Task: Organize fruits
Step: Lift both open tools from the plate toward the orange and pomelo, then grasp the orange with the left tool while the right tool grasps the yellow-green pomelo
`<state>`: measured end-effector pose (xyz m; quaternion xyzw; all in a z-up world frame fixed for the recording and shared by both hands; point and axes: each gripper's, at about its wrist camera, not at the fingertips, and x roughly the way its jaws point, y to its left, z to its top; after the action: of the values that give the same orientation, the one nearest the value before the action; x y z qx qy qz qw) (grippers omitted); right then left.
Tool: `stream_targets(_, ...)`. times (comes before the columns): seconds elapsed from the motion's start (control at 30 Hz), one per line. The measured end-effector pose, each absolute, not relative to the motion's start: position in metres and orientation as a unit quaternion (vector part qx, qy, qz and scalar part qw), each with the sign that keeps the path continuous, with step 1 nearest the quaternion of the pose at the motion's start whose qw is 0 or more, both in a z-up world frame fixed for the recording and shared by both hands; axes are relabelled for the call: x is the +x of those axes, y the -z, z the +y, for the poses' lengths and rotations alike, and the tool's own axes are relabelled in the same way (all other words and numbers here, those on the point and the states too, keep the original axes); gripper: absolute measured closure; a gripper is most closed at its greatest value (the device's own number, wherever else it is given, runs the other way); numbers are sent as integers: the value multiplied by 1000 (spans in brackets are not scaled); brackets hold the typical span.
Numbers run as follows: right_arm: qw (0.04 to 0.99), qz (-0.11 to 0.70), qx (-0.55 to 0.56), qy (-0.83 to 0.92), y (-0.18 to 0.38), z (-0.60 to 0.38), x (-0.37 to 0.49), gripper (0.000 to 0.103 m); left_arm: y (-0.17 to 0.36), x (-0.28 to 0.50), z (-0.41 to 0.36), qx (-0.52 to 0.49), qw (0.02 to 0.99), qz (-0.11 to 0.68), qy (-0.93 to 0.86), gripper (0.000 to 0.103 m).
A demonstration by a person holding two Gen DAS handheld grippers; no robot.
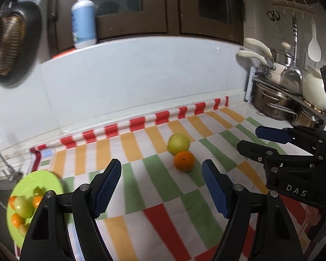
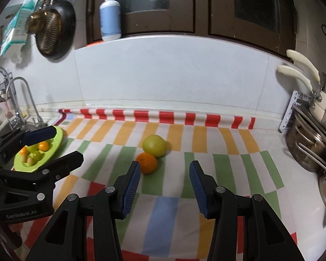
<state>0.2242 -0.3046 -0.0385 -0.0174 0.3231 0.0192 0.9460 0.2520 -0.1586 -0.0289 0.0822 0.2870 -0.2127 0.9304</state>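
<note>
From the left wrist camera, the left gripper point(image 1: 162, 184) hangs above a countertop covered by a checked cloth of orange, green, red and white blocks point(image 1: 141, 187). Its two black fingers with ribbed blue pads are spread wide and hold nothing. Ahead of them, on the cloth, a round yellow-green fruit point(image 1: 178, 144) touches a smaller round orange citrus point(image 1: 184, 161), which lies nearer the camera. At the lower left, a lime-green plastic plate point(image 1: 43, 180) carries several small orange and green fruits (blurred). The right gripper point(image 1: 253, 142) enters from the right edge, its fingers parted and empty.

From the right wrist camera, the right gripper's blue-padded fingers frame the cloth, well apart, gripping nothing. The orange citrus point(image 2: 147, 163) sits just beyond the left finger, touching the yellow-green fruit point(image 2: 154, 145) behind it. The left gripper point(image 2: 60, 145) reaches in from the left, open, in front of the lime-green plate point(image 2: 56, 143). Steel pots point(image 2: 308, 150) stand at the right.
</note>
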Motion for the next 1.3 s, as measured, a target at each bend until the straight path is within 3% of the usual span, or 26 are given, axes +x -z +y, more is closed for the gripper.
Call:
stream_targets(0.47,930,366,-2,14,81,-336,262,55,82,314,-204,88,892,354,265,30)
stream_targets(0.7,923,384,3,16,98,-344,278,55,103,336,-216,89,875,385,281,46)
stream_targets(1.03,918,396,5,18,110,-350,288,55,117,349,-226,81,865,403,288,60)
stream_targets(1.3,916,401,5,14,115,-348,290,55,114,348,-223,75,864,403,292,61)
